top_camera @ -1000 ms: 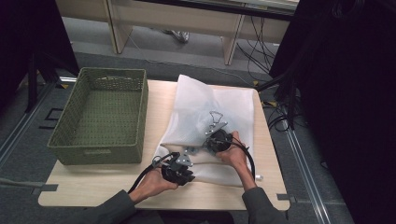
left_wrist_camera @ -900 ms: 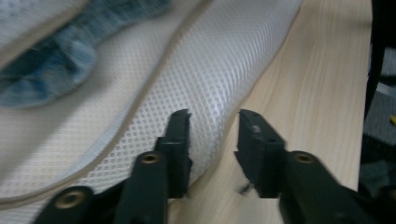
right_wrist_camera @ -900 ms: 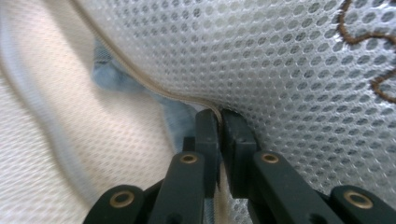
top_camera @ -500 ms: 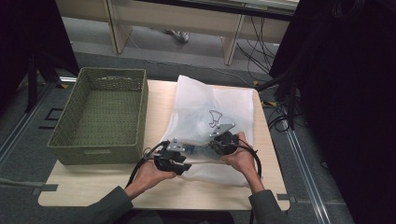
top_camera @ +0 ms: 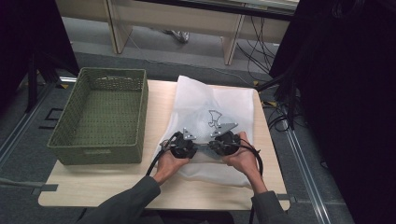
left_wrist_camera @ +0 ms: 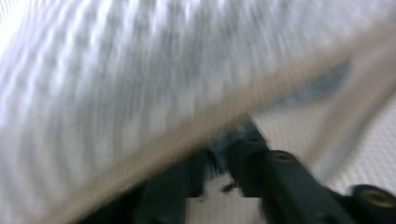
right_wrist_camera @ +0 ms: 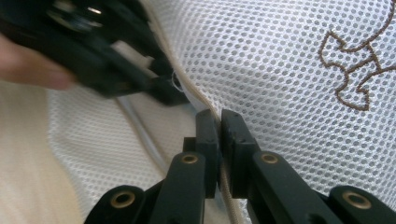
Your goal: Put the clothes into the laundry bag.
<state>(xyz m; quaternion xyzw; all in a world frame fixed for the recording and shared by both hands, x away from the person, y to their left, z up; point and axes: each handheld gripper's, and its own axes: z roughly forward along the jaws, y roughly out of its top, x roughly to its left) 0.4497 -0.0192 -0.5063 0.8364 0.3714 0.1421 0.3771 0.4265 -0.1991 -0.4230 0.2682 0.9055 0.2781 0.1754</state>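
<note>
basket [top_camera: 100, 119]: green, woven, left end of table | table [top_camera: 154, 100]: light wood | cables [top_camera: 275, 112]: black, on floor off its right edge

I can read no words, numbers or brand names from here. The one sign I can make out is a brown outlined emblem [right_wrist_camera: 357, 70] stitched on the white mesh laundry bag [top_camera: 219, 100]; it forms no letters. The green basket [top_camera: 100, 116] carries a front tag too small to read.
</note>
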